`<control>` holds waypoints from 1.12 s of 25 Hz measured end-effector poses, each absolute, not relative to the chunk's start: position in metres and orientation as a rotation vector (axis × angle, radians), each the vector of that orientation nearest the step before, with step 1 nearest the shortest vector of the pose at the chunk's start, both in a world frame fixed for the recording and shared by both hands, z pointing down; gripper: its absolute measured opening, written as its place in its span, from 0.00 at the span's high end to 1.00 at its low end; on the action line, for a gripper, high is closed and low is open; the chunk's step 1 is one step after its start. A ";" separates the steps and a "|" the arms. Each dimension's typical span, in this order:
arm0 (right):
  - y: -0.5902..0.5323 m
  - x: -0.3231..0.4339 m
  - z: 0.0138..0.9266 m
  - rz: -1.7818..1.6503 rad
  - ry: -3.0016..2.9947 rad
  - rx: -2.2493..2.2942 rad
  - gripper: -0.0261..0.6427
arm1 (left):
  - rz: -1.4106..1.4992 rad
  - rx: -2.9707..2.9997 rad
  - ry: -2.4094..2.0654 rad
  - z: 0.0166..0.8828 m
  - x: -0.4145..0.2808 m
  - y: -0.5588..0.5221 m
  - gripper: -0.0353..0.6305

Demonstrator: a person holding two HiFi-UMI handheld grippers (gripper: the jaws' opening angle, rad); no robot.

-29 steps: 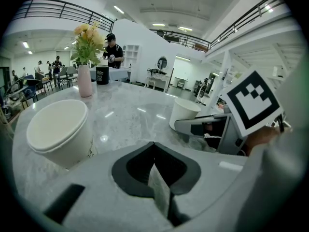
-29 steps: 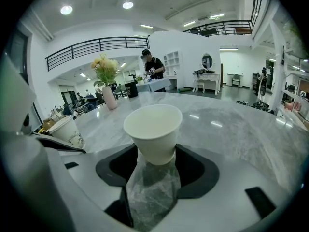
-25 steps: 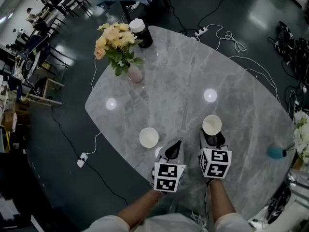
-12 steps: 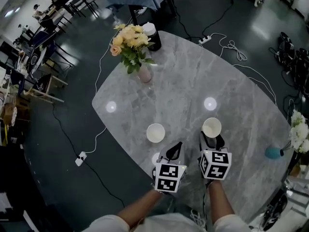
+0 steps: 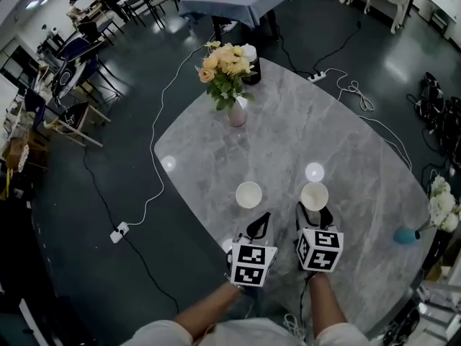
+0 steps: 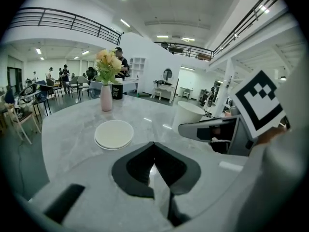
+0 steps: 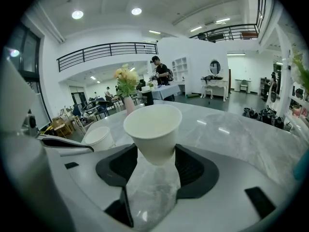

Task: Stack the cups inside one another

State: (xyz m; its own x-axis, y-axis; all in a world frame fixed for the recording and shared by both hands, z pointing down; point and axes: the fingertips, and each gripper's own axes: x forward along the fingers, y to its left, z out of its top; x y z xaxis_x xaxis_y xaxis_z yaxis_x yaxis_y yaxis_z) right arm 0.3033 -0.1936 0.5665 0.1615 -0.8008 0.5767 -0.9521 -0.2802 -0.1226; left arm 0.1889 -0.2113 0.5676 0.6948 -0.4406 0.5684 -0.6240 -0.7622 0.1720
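1. The right gripper [image 7: 154,151] is clasping a white cup [image 7: 153,124] by its lower wall, with one dark pad pressing on either side. The cup is sitting upright. It is matte and tapers from a wide round rim to a narrow base.
2. The left gripper [image 6: 154,145] is sitting clenched, its two dark jaws meeting tip to tip with nothing between them.
3. A second white cup [image 5: 248,194] of the same tapered shape is standing mouth-up on the table [image 5: 288,135]. It is just ahead of the left gripper and near the held cup, without touching it.
4. The table is showing a glossy grey marble top with pale veins and a rounded outline.
5. The head view is giving the layout from above, with both marker cubes [image 5: 252,263] and two forearms [image 5: 209,312] at the near edge. The gripper views are instead showing how the jaws are standing and the cups' side profiles.
6. Counting what is on or over the table: two cups, two grippers, and one pink vase [image 5: 236,114] carrying pale yellow flowers [image 5: 225,67]. One dark jar [image 5: 250,52] with a white lid is standing beyond the vase.
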 end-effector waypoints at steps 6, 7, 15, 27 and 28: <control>-0.203 0.275 0.551 0.773 -1.749 2.134 0.63 | 0.684 2.533 -0.914 0.555 0.158 -0.219 0.95; -0.205 0.270 0.549 0.768 -1.759 2.127 0.62 | 0.678 2.530 -0.928 0.553 0.153 -0.221 0.95; -0.223 0.227 0.533 0.725 -1.844 2.050 0.62 | 0.640 2.496 -1.034 0.539 0.109 -0.232 0.95; -0.250 0.174 0.524 0.681 -1.950 1.926 0.62 | 0.584 2.408 -1.197 0.532 0.048 -0.246 0.95; -0.252 0.170 0.524 0.677 -1.956 1.917 0.63 | 0.582 2.401 -1.208 0.532 0.044 -0.247 0.95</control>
State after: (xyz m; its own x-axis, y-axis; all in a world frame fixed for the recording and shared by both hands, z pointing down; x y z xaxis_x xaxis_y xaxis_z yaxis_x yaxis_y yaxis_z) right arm 0.1704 -0.2522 0.5243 -0.0496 -0.8426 0.5362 -0.9938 -0.0118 -0.1105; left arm 0.0436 -0.2474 0.5320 0.5427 -0.6572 0.5230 -0.8186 -0.5532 0.1542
